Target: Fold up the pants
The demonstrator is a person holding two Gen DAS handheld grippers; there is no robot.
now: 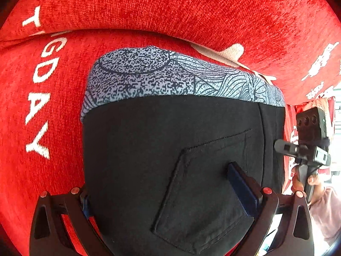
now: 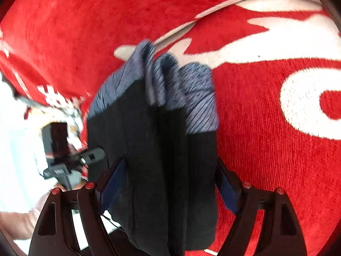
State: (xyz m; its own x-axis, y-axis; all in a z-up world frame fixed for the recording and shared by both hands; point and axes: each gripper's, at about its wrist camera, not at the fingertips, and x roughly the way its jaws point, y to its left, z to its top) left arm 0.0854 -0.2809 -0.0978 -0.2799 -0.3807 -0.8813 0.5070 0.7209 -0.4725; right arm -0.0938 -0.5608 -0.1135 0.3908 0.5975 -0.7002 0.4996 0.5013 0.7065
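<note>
I have the black pants [image 1: 170,149] between the fingers of both grippers. They sit on a red blanket [image 1: 170,6] with white letters, which covers what looks like a sofa seat and its back cushion.

In the left wrist view the pants look flat, with the grey patterned waistband [image 1: 162,74] on the far side and a back pocket [image 1: 204,192] near me. The left gripper [image 1: 168,189] stands wide, with the cloth filling the gap. Its right pad [image 1: 240,187] lies on the pocket. The left pad is mostly behind the cloth edge, so I cannot tell if it presses.

In the right wrist view the pants [image 2: 162,160] look bunched into upright pleats, and the waistband [image 2: 162,79] is crumpled at the far end. The right gripper [image 2: 170,181] is wide open around this thick bundle. Its pads are beside the cloth, and I think they are not squeezing it, but this view is blurry.

I judge the fold is partly done. The pants are narrower than a spread pair, yet the top is messy and not yet smoothed.

The legs are cut off below both views. I can see the other gripper and a hand [image 1: 307,183] only at the edge.
</note>
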